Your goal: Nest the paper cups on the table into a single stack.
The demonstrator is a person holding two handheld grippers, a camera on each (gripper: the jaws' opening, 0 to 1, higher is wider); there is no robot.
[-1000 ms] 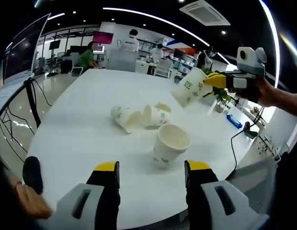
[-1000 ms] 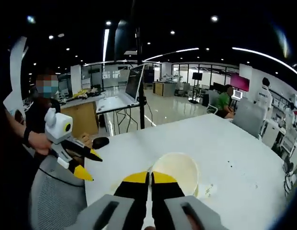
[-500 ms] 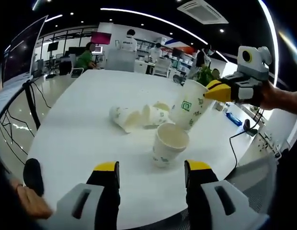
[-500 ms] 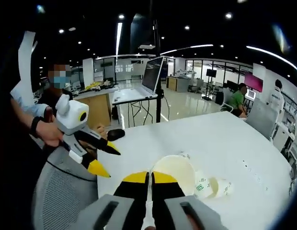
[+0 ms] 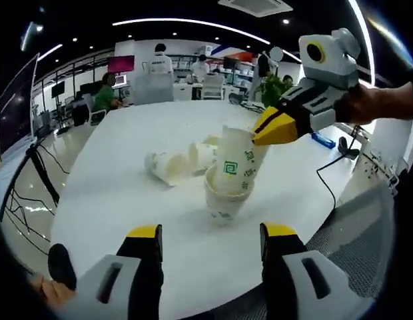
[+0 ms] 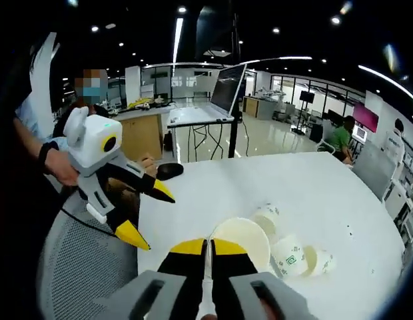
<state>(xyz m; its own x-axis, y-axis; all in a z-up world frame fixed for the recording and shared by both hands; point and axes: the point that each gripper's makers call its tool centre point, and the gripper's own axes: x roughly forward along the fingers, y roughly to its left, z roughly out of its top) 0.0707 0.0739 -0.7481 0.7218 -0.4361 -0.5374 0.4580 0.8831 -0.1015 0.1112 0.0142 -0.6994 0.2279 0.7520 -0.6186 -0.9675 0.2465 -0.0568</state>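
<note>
An upright white paper cup [image 5: 222,203] stands on the white table [image 5: 120,140], just ahead of my open left gripper [image 5: 212,235]. A second cup [image 5: 234,161] with a green logo leans partway inside it. My right gripper [image 5: 268,131] is shut on this cup's rim. In the right gripper view the held cup's open mouth [image 6: 246,241] sits just past my right gripper [image 6: 206,248], and my left gripper [image 6: 149,215] stands open at the left. Several more cups lie on their sides: [image 5: 168,168], [image 5: 200,155], [image 6: 266,217], [image 6: 290,255].
A mesh chair [image 6: 76,273] stands at the table's near edge, with another chair [image 5: 356,250] at the right. A laptop on a stand [image 6: 228,90] and a desk rise beyond the table. People sit at the far end [image 5: 106,93]. A cable [image 5: 324,187] hangs off the right edge.
My right gripper has carried its cup down and to the left, from above the table into the mouth of the upright cup. The left gripper has stayed open.
</note>
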